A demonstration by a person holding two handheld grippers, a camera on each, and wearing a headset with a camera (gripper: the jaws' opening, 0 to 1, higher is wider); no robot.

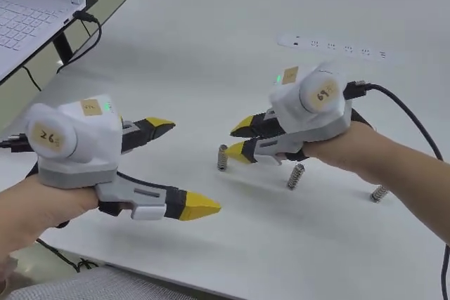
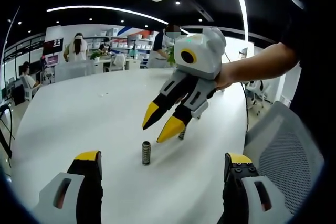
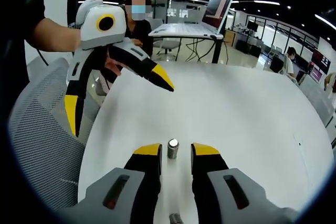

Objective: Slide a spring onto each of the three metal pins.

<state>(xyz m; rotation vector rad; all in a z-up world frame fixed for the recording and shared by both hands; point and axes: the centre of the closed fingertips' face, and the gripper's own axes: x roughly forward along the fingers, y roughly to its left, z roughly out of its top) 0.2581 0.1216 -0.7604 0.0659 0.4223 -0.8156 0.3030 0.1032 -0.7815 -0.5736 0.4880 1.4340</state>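
Observation:
Three short coiled springs stand upright on the white table (image 1: 211, 47): a left spring (image 1: 222, 157), a middle spring (image 1: 296, 176) and a right spring (image 1: 379, 193). Whether a pin stands inside each is hard to tell. My right gripper (image 1: 239, 138) hovers just right of the left spring, open by a narrow gap. In the right gripper view that spring (image 3: 172, 149) stands untouched just beyond the tips of this gripper (image 3: 176, 153). My left gripper (image 1: 184, 166) is wide open and empty, nearer the front edge. In the left gripper view the spring (image 2: 146, 152) stands ahead of it (image 2: 163, 158).
An open laptop (image 1: 28, 5) sits on a stand at the far left, its cable hanging down. A white power strip (image 1: 337, 47) lies at the back of the table. A grey mesh chair (image 3: 47, 145) stands at the table's near edge. People are in the office behind.

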